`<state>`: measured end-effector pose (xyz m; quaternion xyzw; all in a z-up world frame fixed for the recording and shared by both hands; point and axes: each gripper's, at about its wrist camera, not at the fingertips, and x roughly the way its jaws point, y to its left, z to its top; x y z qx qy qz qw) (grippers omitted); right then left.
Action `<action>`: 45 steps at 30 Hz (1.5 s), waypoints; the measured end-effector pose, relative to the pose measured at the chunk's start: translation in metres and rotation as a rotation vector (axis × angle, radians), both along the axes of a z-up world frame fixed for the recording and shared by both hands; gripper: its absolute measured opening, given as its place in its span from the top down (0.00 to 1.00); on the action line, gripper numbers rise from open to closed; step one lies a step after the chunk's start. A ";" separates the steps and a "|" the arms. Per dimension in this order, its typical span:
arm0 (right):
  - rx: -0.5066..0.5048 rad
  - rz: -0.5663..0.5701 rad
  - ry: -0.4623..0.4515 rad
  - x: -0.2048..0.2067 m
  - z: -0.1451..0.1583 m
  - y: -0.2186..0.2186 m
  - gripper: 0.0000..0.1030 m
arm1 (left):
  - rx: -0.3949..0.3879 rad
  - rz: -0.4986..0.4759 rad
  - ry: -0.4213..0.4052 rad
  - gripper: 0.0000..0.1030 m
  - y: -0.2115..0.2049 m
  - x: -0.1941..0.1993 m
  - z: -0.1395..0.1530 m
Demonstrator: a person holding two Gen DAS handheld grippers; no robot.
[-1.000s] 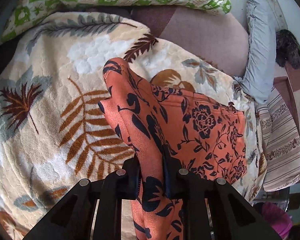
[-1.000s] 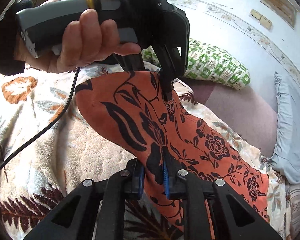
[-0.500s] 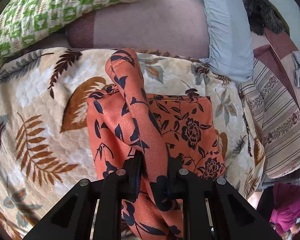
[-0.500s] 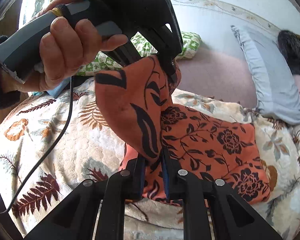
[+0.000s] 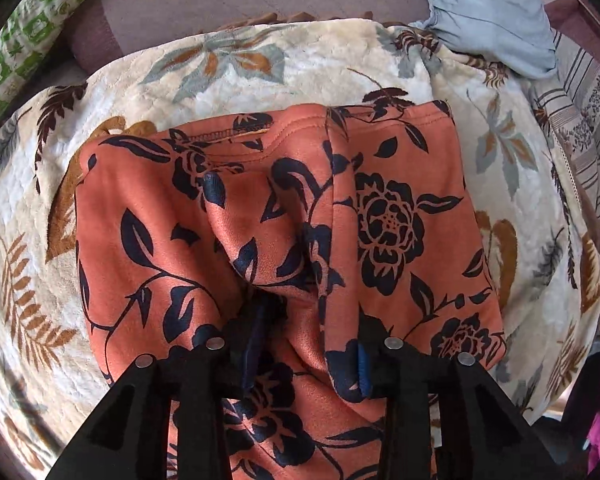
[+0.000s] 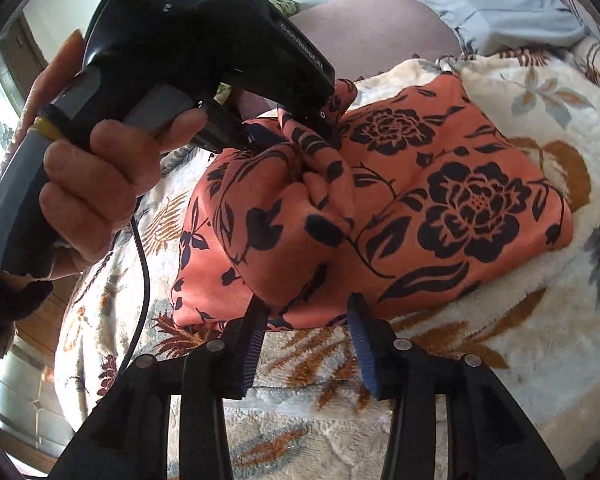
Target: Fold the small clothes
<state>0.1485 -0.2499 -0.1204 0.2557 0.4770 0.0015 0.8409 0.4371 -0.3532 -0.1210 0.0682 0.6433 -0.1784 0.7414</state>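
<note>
An orange garment with black flowers [image 5: 388,216] lies folded over on a cream leaf-print blanket [image 5: 260,64]. My left gripper [image 5: 306,340] stands open, its jaws spread, with a loose ridge of the cloth between them. In the right wrist view the garment [image 6: 472,208] lies bunched at its left side, under the left gripper [image 6: 292,130] held in a hand. My right gripper [image 6: 306,320] is open and empty, its tips at the garment's near edge.
A green and white patterned pillow [image 5: 24,36] lies at the far left. A pale blue pillow [image 5: 488,12] lies at the far right. A striped cloth [image 5: 592,152] hangs at the right edge. A black cable [image 6: 144,264] runs from the left gripper handle.
Both grippers carried the held cloth edge over onto the rest of the garment and lowered it. Both then opened and let go. The garment now lies folded over.
</note>
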 end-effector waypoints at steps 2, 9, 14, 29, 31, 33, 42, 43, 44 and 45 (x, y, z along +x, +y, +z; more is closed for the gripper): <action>0.030 -0.001 -0.006 -0.003 0.000 -0.006 0.49 | 0.011 -0.011 -0.003 0.59 -0.007 -0.003 0.003; 0.107 -0.024 -0.052 -0.021 0.018 -0.029 0.43 | -0.084 0.053 0.035 0.59 0.016 0.003 0.047; 0.184 -0.101 -0.133 -0.032 0.041 -0.057 0.29 | -0.103 0.104 0.000 0.56 0.046 0.011 0.088; 0.323 0.014 -0.089 0.030 0.003 -0.038 0.27 | 0.183 -0.002 0.021 0.54 -0.049 0.029 0.035; 0.326 0.013 -0.088 0.032 -0.002 -0.039 0.29 | 0.190 0.001 0.045 0.54 -0.054 0.033 0.022; 0.337 0.000 -0.091 0.032 -0.007 -0.043 0.34 | 0.197 0.001 0.049 0.56 -0.058 0.034 0.011; 0.352 0.031 -0.126 0.034 0.005 -0.041 0.78 | 0.107 0.046 -0.025 0.94 -0.042 0.026 0.016; 0.352 0.029 -0.134 0.033 0.009 -0.042 0.79 | 0.083 0.051 -0.034 0.94 -0.040 0.024 0.023; 0.352 0.025 -0.142 0.033 0.014 -0.044 0.79 | 0.054 0.056 -0.039 0.94 -0.038 0.023 0.032; 0.348 0.022 -0.153 0.031 0.019 -0.046 0.79 | 0.026 0.063 -0.044 0.94 -0.037 0.021 0.041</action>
